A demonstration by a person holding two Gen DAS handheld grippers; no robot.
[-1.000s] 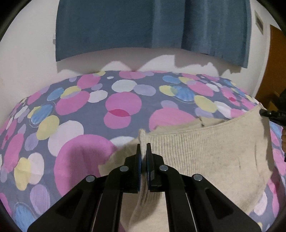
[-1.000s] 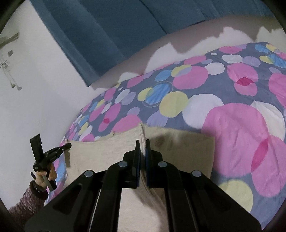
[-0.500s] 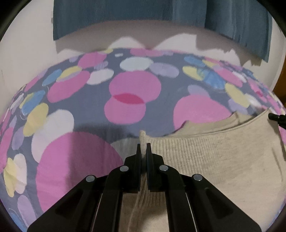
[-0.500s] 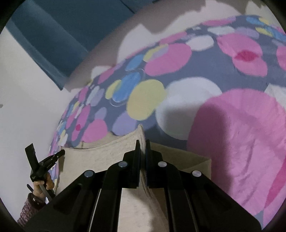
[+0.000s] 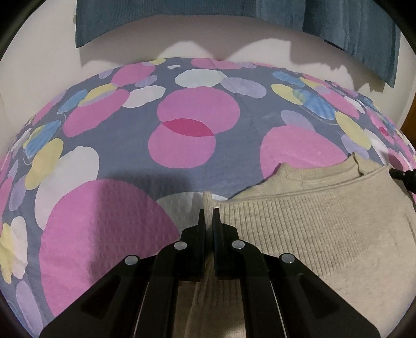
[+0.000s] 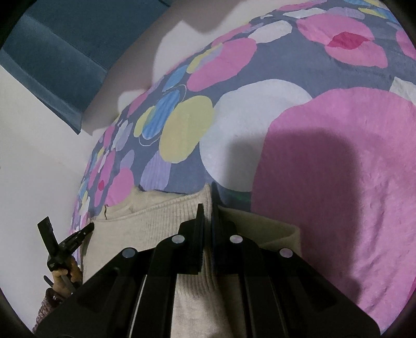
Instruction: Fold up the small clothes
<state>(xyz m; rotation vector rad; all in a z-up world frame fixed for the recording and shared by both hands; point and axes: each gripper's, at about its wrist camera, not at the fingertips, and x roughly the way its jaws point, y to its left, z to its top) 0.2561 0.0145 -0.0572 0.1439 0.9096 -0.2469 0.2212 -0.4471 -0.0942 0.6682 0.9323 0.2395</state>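
A beige ribbed knit garment (image 5: pixel 306 226) lies folded over on a bed with a coloured-circle bedspread (image 5: pixel 187 135). My left gripper (image 5: pixel 208 215) is shut on the garment's ribbed edge at its left corner. My right gripper (image 6: pixel 207 210) is shut on the garment (image 6: pixel 145 228) at the other corner of the same edge. The tip of the right gripper shows at the right edge of the left wrist view (image 5: pixel 404 176). The left gripper and the hand holding it show at the lower left of the right wrist view (image 6: pixel 65 247). The edge is low, close above the garment's neckline part (image 5: pixel 299 174).
A white wall (image 5: pixel 39 52) with a blue curtain (image 5: pixel 182 15) stands behind the bed. The bedspread (image 6: pixel 338 169) stretches beyond the garment in both views. A brown door edge (image 5: pixel 410 114) is at the far right.
Both grippers have carried the ribbed edge forward and down toward the bed. The bedspread looks closer and the garment's far part now shows beyond the held edge.
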